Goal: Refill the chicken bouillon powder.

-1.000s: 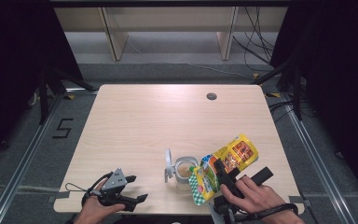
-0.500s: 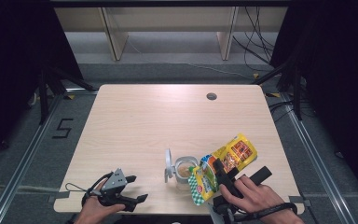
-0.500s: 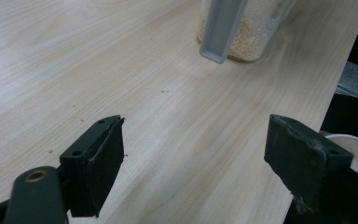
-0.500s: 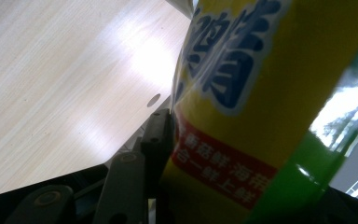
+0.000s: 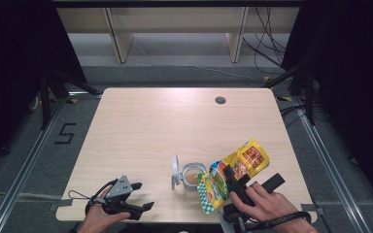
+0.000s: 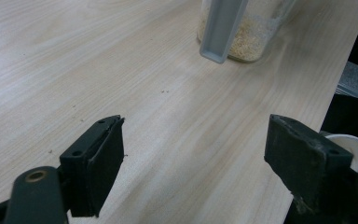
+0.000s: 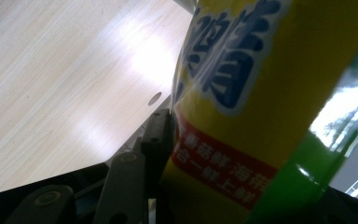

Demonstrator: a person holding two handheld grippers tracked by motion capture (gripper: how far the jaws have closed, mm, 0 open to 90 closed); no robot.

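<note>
While the right gripper (image 5: 229, 180) clamps its fingers on the snack bag (image 5: 233, 172) tilted over the jar (image 5: 193, 177), the left gripper (image 5: 138, 196), well left of the jar, rests with fingers open

Black two-jawed left claw (image 5: 137, 198) topped by a grey triangular plate, cable looped; right claw (image 5: 234, 178) black too.

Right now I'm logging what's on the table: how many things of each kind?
Snack bag: 1
Clear jar with grain inside: 1
Jar lid, flipped open: 1
Hand-held grippers: 2, left hand-held gripper, right hand-held gripper
Total: 5
</note>
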